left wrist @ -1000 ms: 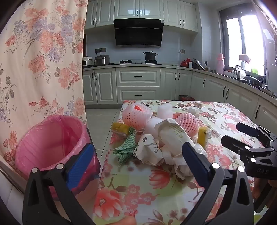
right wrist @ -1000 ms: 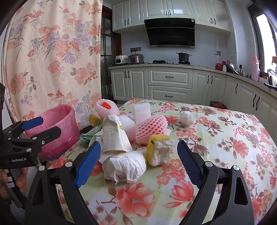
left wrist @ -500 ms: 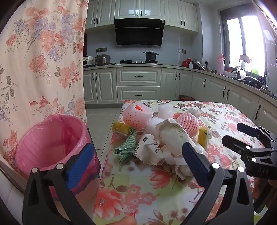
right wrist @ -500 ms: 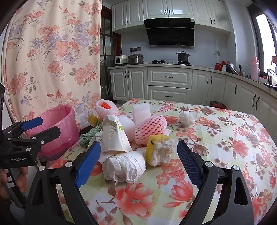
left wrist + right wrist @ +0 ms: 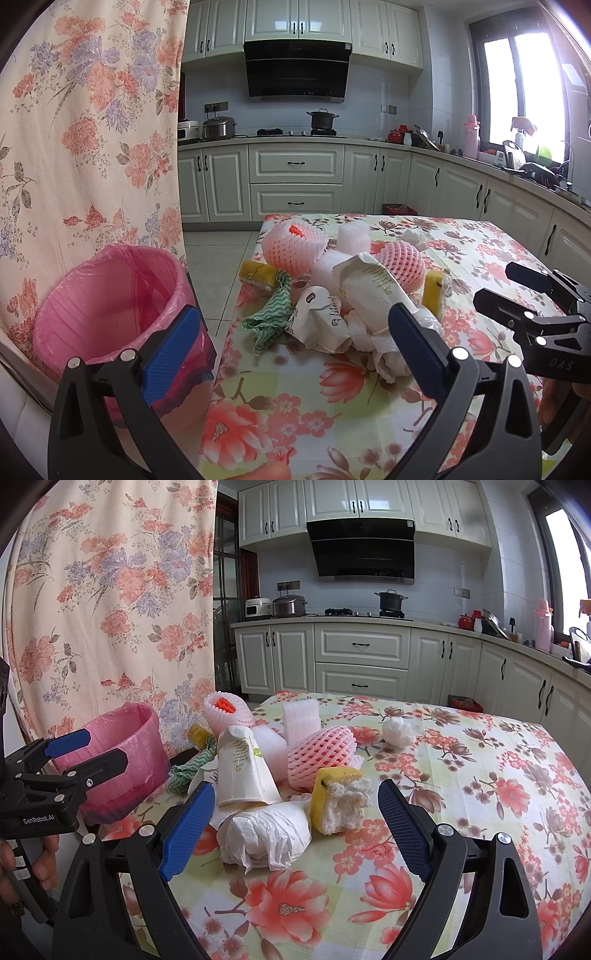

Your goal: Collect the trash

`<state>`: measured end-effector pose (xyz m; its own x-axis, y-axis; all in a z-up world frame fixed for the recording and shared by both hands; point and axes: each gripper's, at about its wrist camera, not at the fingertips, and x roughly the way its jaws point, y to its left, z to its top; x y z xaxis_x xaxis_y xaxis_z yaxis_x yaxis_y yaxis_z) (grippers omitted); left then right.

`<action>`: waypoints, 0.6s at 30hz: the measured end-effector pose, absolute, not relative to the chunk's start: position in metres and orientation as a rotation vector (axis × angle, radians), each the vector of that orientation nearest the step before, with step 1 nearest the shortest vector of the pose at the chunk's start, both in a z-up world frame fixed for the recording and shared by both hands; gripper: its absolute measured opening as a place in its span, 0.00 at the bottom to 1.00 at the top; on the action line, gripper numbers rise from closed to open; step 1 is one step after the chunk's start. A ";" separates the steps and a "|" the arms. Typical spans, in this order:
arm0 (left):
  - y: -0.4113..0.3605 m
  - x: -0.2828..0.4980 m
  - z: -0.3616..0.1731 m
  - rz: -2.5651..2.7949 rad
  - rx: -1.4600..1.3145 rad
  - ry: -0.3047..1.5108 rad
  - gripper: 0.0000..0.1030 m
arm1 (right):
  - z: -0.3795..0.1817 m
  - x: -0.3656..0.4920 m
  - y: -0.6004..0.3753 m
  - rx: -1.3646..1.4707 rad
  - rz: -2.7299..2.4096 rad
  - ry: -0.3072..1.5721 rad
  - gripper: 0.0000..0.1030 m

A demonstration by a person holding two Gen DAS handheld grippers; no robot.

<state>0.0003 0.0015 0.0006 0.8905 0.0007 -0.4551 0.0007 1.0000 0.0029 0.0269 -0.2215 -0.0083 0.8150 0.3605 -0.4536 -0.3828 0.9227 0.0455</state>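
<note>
Both the left gripper (image 5: 291, 343) and right gripper (image 5: 295, 823) hover wide open and empty, trash pile (image 5: 280, 775) just ahead, pink bin (image 5: 107, 295) to their left.

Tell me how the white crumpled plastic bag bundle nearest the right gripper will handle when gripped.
The white plastic bag bundle looks thin and wrinkled, so it will probably squash and feel light. Its loose tail may flop or unravel. Lying wide on the tablecloth, it seems unlikely to roll.

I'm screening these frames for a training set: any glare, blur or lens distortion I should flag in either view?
Left wrist view: the window is blown out, with a pinkish flare at the upper right; fisheye bends the cabinets; the trash pile is sharp. Right wrist view: even light, only a sliver of bright window; the edges curve, with dark vignetted corners; the tissue wad is in focus.
</note>
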 end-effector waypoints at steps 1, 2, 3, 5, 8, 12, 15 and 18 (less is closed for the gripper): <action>0.002 0.000 0.001 0.000 0.002 0.473 0.96 | -0.009 0.027 -0.222 -0.047 0.396 0.474 0.82; 0.001 0.000 0.001 0.001 0.003 0.472 0.96 | -0.009 0.027 -0.222 -0.046 0.397 0.474 0.82; 0.001 0.000 0.001 0.001 0.004 0.472 0.96 | -0.009 0.027 -0.222 -0.047 0.396 0.474 0.82; 0.005 -0.001 0.001 0.001 0.004 0.472 0.96 | -0.009 0.027 -0.222 -0.046 0.397 0.474 0.82; 0.005 -0.001 0.001 0.001 0.005 0.472 0.96 | -0.009 0.027 -0.222 -0.047 0.396 0.474 0.82; 0.005 -0.001 0.001 0.001 0.004 0.473 0.96 | -0.008 0.027 -0.222 -0.047 0.397 0.474 0.82; 0.005 -0.001 0.001 0.001 0.004 0.473 0.96 | -0.008 0.028 -0.221 -0.046 0.396 0.474 0.82; 0.005 -0.001 0.001 0.001 0.005 0.472 0.96 | -0.008 0.028 -0.222 -0.046 0.398 0.475 0.82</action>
